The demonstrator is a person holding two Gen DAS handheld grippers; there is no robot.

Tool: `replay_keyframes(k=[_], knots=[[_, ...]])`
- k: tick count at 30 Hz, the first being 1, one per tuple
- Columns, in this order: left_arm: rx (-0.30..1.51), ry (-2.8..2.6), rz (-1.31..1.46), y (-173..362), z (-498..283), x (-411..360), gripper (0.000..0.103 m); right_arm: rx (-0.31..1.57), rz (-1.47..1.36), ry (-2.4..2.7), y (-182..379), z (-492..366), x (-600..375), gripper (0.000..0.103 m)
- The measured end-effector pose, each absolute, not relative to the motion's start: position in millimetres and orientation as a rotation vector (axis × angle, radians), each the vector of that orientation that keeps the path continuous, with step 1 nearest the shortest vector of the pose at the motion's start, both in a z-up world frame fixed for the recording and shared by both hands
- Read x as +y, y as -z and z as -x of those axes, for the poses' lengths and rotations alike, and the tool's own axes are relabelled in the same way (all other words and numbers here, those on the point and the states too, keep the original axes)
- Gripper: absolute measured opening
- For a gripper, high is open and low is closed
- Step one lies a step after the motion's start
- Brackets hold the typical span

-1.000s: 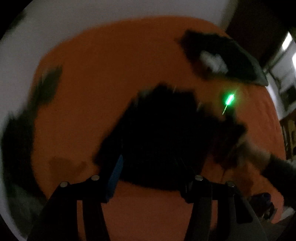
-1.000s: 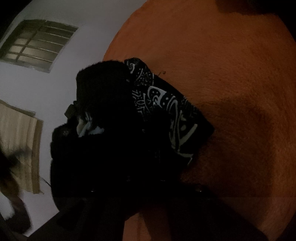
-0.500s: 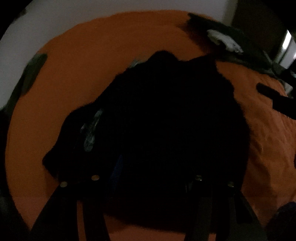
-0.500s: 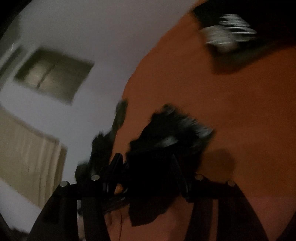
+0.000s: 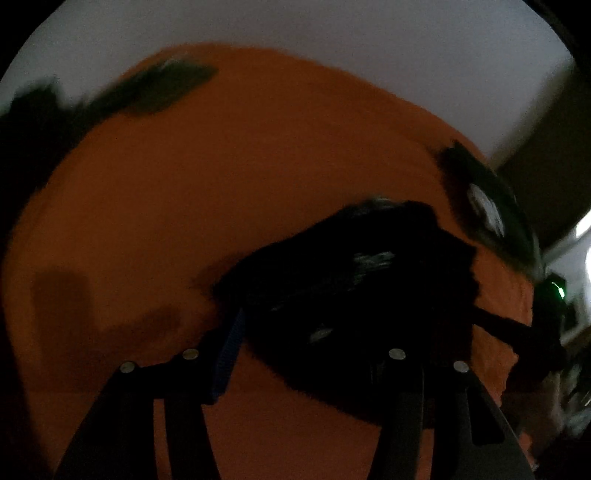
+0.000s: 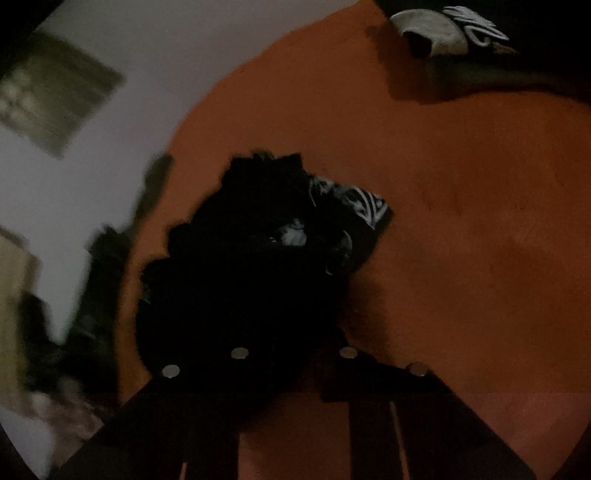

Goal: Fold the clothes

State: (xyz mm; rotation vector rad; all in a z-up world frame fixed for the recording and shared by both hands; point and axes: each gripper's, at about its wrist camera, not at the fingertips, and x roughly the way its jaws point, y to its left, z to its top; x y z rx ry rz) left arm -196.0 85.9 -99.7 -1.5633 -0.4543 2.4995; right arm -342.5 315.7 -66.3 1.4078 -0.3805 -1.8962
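One crumpled black garment (image 6: pixel 251 258) on orange fleece (image 6: pixel 461 221).

The left tool (image 5: pixel 306 332) is showing black angular fingers, four round silver screws glinting across them, and a blue pad lining one finger. The right tool (image 6: pixel 291 332) is looking much the same: black fingers, four silver screws, and a green light glowing on its body.

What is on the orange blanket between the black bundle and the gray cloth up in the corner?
Nothing: in the right wrist view only bare orange blanket lies between the black bundle and the gray cloth.
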Motion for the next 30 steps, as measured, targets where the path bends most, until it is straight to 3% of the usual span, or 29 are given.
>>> replay_keyframes(k=[2,5,10,14,17,19,22,30], knots=[[-0.558,-2.49,1.594,108.7,192.8,76.2,0.056,-0.433,-1.366,1.896,52.9,338.1,325.3,0.012],[-0.569,-2.511,1.556,110.7,188.3,85.8,0.056,-0.416,-1.32,1.975,43.5,336.1,334.1,0.012],[-0.278,-2.493,1.482,112.2,181.3,132.1,0.056,-0.361,-1.292,2.03,51.1,334.9,353.2,0.013],[-0.041,-2.518,1.47,128.5,205.5,163.8,0.056,-0.249,-1.419,1.988,67.9,356.9,336.4,0.023],[-0.036,-2.591,1.531,129.4,221.7,147.0,0.056,-0.094,-1.235,2.18,20.4,320.2,344.4,0.03],[-0.211,-2.646,1.554,120.6,224.5,117.1,0.056,-0.051,-1.121,2.144,-2.6,292.4,339.3,0.03],[-0.615,-2.49,1.532,116.1,215.3,68.2,0.056,-0.007,-1.056,2.015,-23.2,254.0,324.7,0.03],[-1.248,-1.794,1.685,177.3,198.4,64.8,0.056,0.084,-1.272,1.794,42.9,219.6,273.7,0.027]])
